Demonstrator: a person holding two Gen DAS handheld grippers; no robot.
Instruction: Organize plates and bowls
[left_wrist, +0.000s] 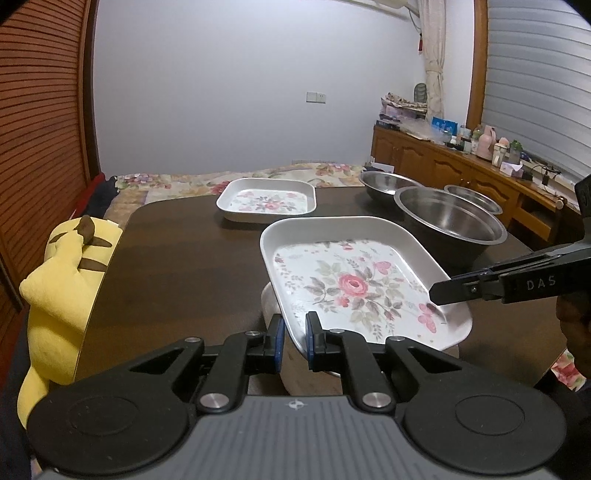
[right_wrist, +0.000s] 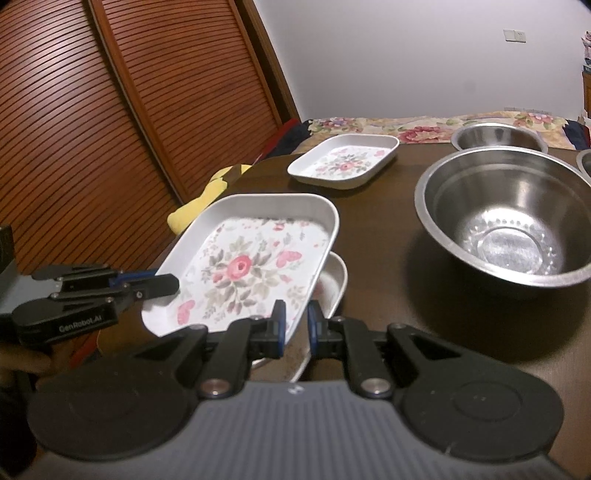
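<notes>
At nine o'clock in the left wrist view a yellow plush toy (left_wrist: 62, 280) sits at the edge of the dark worktop (left_wrist: 177, 258). The left gripper (left_wrist: 294, 338) is clamped on the near rim of a floral plate (left_wrist: 354, 284), which is tilted and raised just above a second plate (right_wrist: 332, 280) lying beneath it. A third floral plate (left_wrist: 266, 200) rests flat at twelve o'clock, well apart. From three o'clock the right gripper (left_wrist: 443, 291) reaches in and pinches the raised plate's opposite rim; in its own view that rim sits between its fingers (right_wrist: 295, 325). At one to two o'clock stand three steel bowls: the large bowl (left_wrist: 450, 221) nearest, a far bowl (left_wrist: 388, 184) behind it, and a small bowl (left_wrist: 474, 199) to the right.
</notes>
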